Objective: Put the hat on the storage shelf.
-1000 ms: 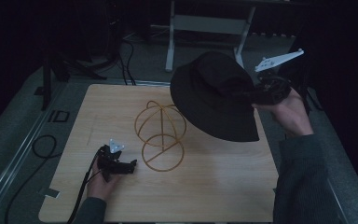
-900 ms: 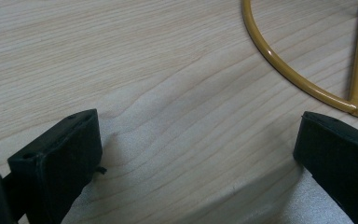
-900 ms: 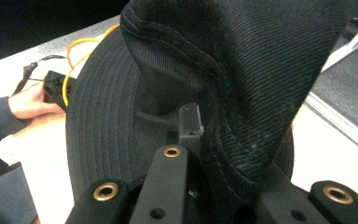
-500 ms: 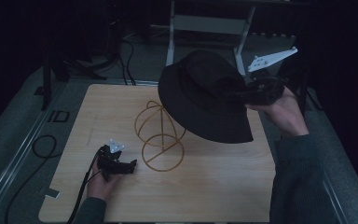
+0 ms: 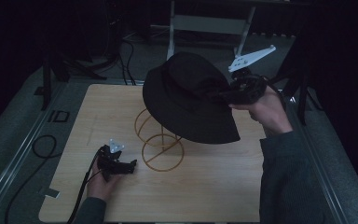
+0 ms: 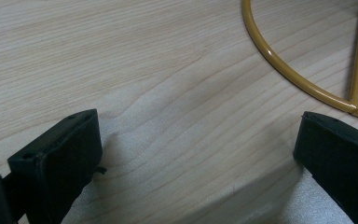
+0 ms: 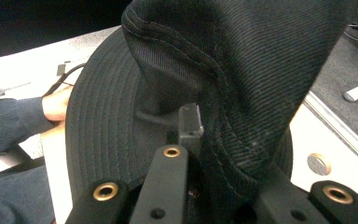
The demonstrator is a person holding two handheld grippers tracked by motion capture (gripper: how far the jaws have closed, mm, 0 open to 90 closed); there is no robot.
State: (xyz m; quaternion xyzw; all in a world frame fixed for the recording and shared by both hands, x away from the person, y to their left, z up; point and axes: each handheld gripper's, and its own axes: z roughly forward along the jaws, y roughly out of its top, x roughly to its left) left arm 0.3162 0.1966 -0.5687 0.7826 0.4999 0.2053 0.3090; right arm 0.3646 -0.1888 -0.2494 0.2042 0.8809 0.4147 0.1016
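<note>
Black cloth hat (image 5: pixel 189 100) hangs in my right gripper (image 5: pixel 223 93), jaws pinched shut on the crown fabric, tilted above the gold wire stand (image 5: pixel 161 142) and partly covering its top. I judge I'm mid-carry; next I must level it and lower the crown over the loops. Brim is stitched, floppy. My left gripper (image 5: pixel 121 165) rests wide open and empty on the table (image 5: pixel 214 196), beside the stand's base ring.
</note>
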